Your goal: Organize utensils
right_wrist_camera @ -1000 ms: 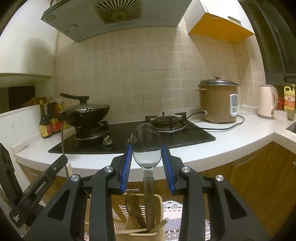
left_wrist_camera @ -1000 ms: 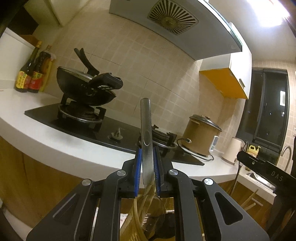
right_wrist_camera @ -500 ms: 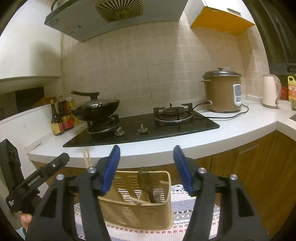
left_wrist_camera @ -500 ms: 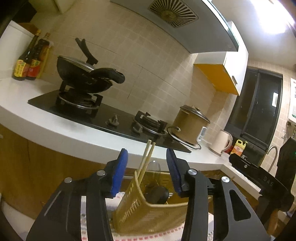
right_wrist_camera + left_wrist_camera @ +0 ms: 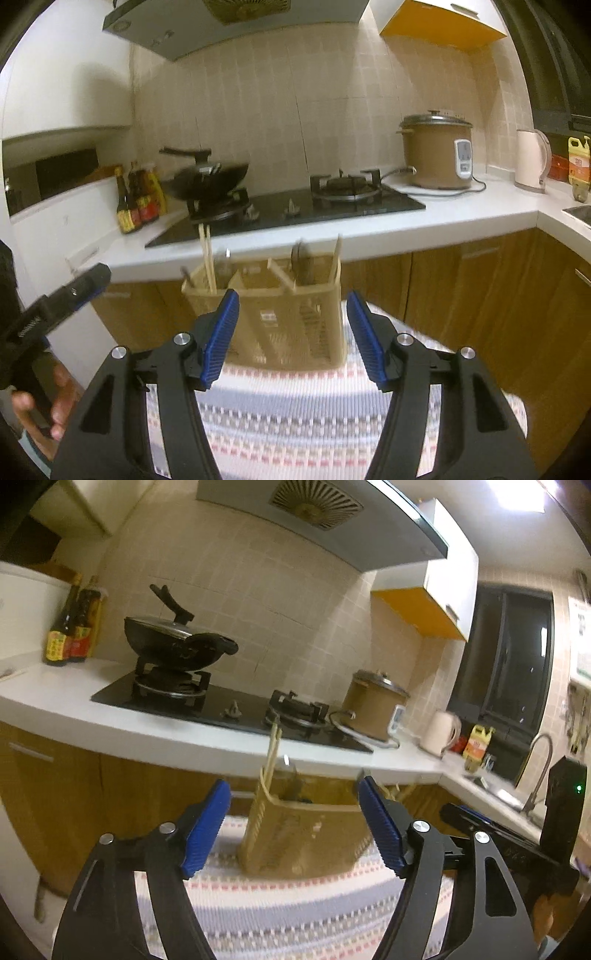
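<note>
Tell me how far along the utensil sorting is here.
Looks nearly finished: chopsticks and a spoon stand in the caddy on the striped mat. Left gripper and right gripper are open, holding nothing. No loose utensils visible.

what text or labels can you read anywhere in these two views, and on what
None reads clearly.
Left gripper side print: too blurred.
Right gripper body, faint letters: unreadable.
Sauce bottles labels: too small.
Yellow oil jug label: blurred.
Utensil basket sticker: blurred.
Rice cooker panel: unreadable.
</note>
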`<state>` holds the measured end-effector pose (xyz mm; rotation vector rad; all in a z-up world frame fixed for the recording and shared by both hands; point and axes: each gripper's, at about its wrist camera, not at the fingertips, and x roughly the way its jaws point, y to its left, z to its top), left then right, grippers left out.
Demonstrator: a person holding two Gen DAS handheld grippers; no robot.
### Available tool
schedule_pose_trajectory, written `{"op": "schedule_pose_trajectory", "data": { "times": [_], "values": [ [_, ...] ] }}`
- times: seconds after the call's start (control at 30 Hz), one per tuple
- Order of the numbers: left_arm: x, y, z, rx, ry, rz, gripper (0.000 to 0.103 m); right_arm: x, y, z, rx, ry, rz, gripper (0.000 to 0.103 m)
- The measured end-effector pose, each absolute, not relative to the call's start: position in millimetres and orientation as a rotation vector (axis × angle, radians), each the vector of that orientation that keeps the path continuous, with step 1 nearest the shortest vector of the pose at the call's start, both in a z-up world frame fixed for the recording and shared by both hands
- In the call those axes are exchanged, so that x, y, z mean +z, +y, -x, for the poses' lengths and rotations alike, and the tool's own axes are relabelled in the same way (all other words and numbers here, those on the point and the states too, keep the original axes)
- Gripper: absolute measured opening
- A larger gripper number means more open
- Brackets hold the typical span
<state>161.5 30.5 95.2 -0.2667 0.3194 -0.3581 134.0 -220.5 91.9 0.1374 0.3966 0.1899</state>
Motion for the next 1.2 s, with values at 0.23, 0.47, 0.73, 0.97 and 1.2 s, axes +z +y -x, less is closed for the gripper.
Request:
{"op": "schedule_pose_trajectory", "data": {
  "times": [0.23,0.47,0.73,0.97,1.2],
  "values": [
    [64,7,-125,-0.227,0.329,0.193,0.081,58,-217,-105,0.120,0.362,-0.112,0.073],
    [35,-6,-105,-0.102,0.220,0.152,0.082,25,-213,-88,0.030,0.290,-0.080,0.086],
    [24,-18,-113,-0.093,0.275,0.074,0.089,17,-226,-92,0.009,0.296,-0.104,0.090],
    [20,-16,-119,-0.074,0.302,0.060,0.091,16,-214,-90,-0.009,0.283,-0.034,0.095],
    [20,-23,-117,-0.054,0.282,0.023,0.095,18,-207,-88,-0.002,0.277,-0.002,0.095]
  ]
}}
